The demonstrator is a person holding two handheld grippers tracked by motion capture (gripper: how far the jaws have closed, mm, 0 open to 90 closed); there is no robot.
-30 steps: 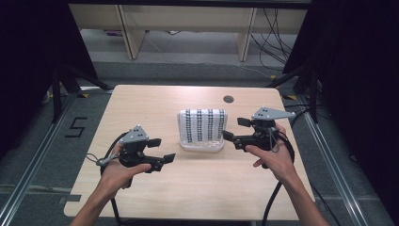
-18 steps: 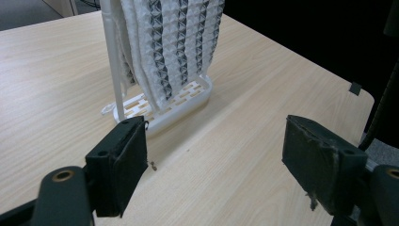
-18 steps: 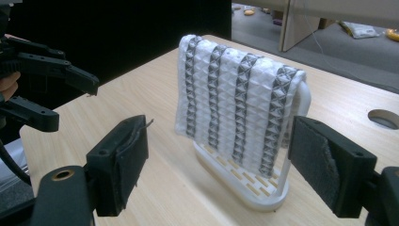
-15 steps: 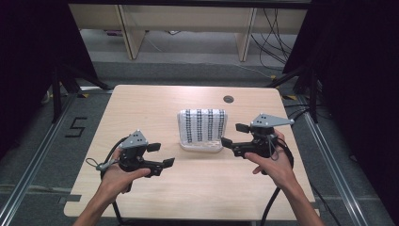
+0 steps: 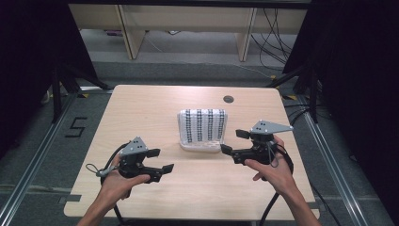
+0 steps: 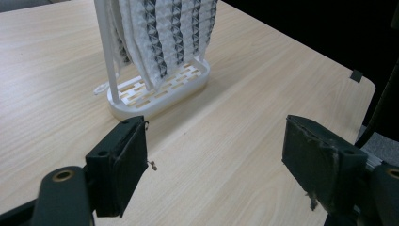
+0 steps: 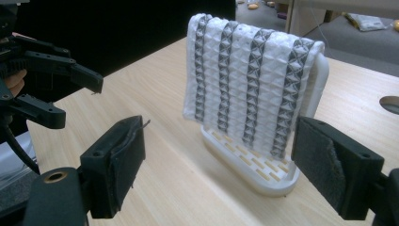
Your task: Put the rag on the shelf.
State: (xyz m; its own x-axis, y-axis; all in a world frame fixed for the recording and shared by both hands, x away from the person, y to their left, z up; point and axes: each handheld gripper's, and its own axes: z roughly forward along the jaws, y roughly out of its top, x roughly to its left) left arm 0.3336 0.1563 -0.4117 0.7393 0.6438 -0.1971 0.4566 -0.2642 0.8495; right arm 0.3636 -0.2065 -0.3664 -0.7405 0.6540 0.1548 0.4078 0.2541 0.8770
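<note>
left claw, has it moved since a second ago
Yes. The left claw has drawn back toward the table's near edge, farther from the white rack, which stayed put.

I see a white towel (image 5: 203, 125) with dark grey patterned stripes, draped over the bar of a white slotted rack (image 5: 200, 146) that stands upright near the middle of the table (image 5: 141, 108). The cloth hangs down on both sides, its lower edge just above the rack's base.
</note>
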